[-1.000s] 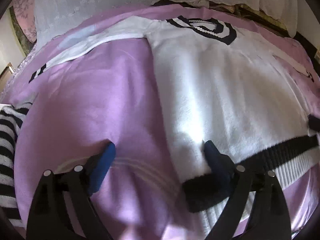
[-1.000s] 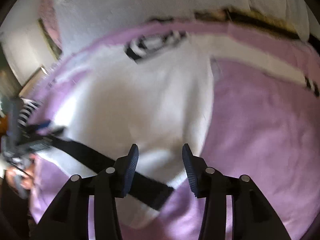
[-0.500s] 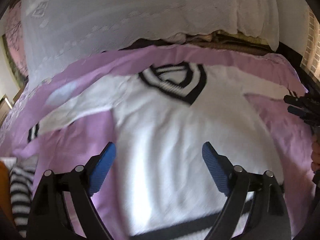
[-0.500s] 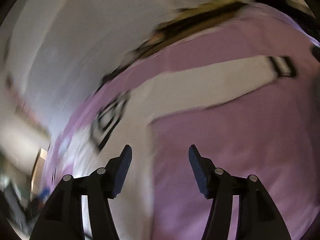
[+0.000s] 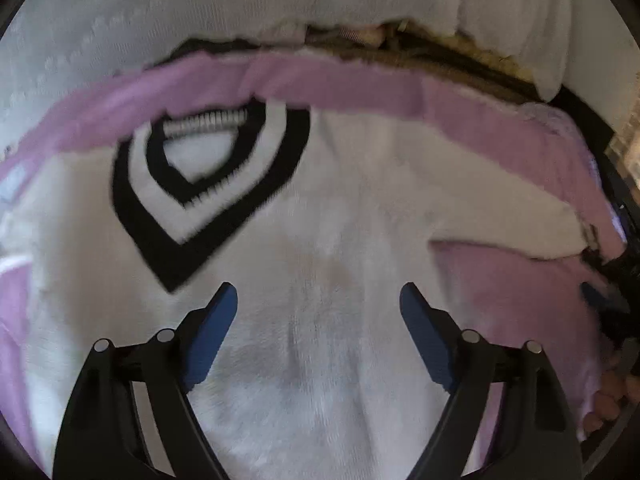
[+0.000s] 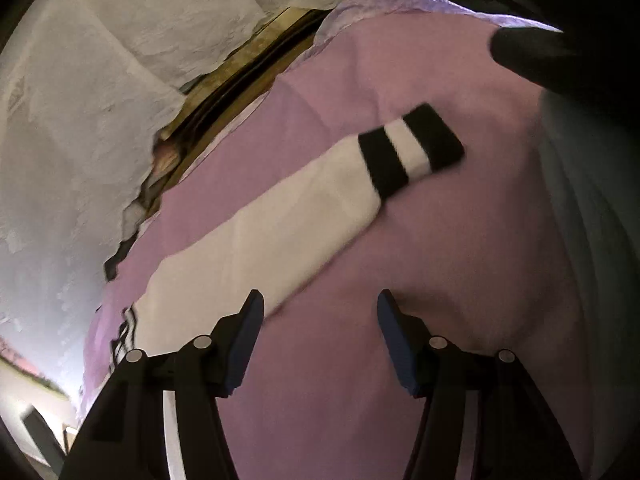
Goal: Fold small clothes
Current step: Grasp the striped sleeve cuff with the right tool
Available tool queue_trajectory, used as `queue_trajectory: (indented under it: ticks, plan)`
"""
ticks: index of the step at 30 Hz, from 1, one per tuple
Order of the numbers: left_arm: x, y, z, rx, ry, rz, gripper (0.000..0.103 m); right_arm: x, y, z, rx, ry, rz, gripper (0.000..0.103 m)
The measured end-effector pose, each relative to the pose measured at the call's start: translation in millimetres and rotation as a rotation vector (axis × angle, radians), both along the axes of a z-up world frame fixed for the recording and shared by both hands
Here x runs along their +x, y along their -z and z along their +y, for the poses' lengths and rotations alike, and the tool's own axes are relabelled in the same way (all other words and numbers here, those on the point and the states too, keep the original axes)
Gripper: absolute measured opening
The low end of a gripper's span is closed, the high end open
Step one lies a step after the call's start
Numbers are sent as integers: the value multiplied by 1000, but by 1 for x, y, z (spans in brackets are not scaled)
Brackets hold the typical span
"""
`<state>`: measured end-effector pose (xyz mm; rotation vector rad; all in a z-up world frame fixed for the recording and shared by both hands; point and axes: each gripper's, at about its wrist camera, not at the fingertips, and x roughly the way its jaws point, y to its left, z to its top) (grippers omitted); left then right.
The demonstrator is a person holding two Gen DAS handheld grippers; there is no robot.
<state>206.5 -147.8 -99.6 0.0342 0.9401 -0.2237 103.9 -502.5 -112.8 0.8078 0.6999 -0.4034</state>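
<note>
A small white sweater [image 5: 328, 264] with a black-striped V collar [image 5: 188, 184] lies flat on a purple sheet [image 5: 360, 84]. My left gripper [image 5: 316, 304] is open and empty above the sweater's chest. In the right wrist view the sweater's right sleeve [image 6: 264, 240] stretches out, ending in a black-and-white striped cuff [image 6: 408, 152]. My right gripper [image 6: 320, 308] is open and empty, with its left finger over the sleeve's lower edge and its right finger over bare sheet.
A white lace cover [image 5: 200, 12] hangs behind the bed, also in the right wrist view [image 6: 80, 120]. A dark gap with a wooden edge [image 6: 240, 64] runs between cover and sheet. A dark object [image 6: 560, 40] sits at the upper right.
My left gripper has moved from the sweater's hem up to the chest near the collar. My right gripper has swung right from the hem to the outstretched sleeve. Both stayed open.
</note>
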Motion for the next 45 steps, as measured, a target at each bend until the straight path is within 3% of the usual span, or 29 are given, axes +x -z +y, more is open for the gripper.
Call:
queue_trajectory:
  ticks: [1, 9, 11, 16, 18, 25, 28, 36, 42, 45]
  plan:
    - [4, 14, 0, 13, -3, 26, 81, 7, 2, -3, 2, 22, -1, 59]
    - [1, 12, -8, 46, 31, -6, 88, 46, 11, -27, -29, 240, -73, 59]
    - [3, 12, -7, 33, 33, 2, 90, 50, 12, -28, -47, 277, -108, 54]
    - [3, 13, -9, 50, 34, 2, 93, 50, 10, -29, -50, 235, -161, 24]
    - [3, 13, -8, 47, 33, 3, 94, 48, 8, -27, -49, 219, -171, 19]
    - [3, 14, -6, 36, 31, 7, 96, 42, -9, -8, -121, 143, -219, 17]
    - [2, 13, -3, 25, 26, 7, 96, 42, -7, -11, -91, 136, -244, 9]
    - [4, 11, 8, -17, 1, 14, 96, 40, -14, -6, -111, 92, -284, 8]
    - [3, 10, 8, -12, -2, 11, 96, 36, -3, -25, -28, 153, -276, 8]
    - [1, 2, 19, 8, -42, -23, 96, 37, -6, -20, -74, 147, -273, 7]
